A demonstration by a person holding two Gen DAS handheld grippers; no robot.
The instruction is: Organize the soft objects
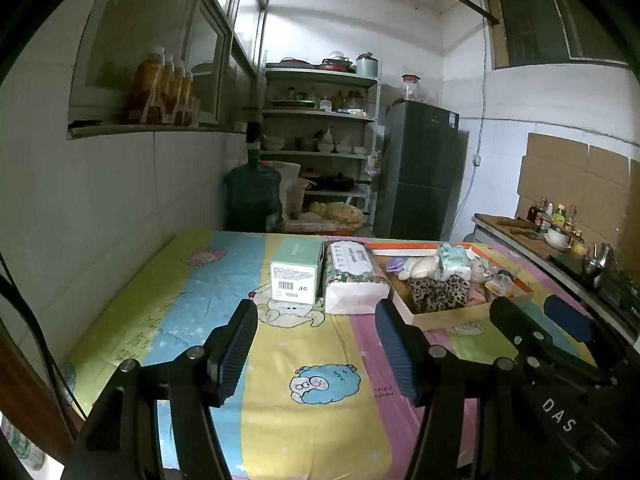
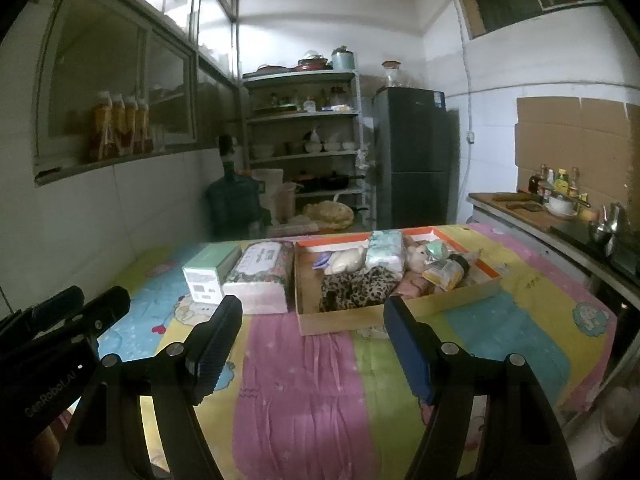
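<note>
A shallow cardboard box (image 2: 344, 320) with an orange rim stands on the table. It holds a leopard-print cloth (image 2: 356, 286), a white plush (image 2: 346, 260), a tissue pack (image 2: 386, 250), a pale plush toy (image 2: 416, 256) and small packets. In the left wrist view the box (image 1: 452, 316) sits to the right, with the leopard cloth (image 1: 438, 292) in it. Beside it lie a floral tissue pack (image 2: 262, 276) and a green-and-white carton (image 2: 206, 274). My left gripper (image 1: 316, 320) is open and empty over the table. My right gripper (image 2: 312, 316) is open and empty, just short of the box.
The table carries a striped cartoon sheet (image 2: 304, 392). A white tiled wall (image 1: 80, 200) runs along the left. A counter with bottles and a kettle (image 2: 560, 208) stands at the right. Behind are a water jug (image 1: 252, 196), shelves (image 1: 320, 140) and a fridge (image 1: 420, 176).
</note>
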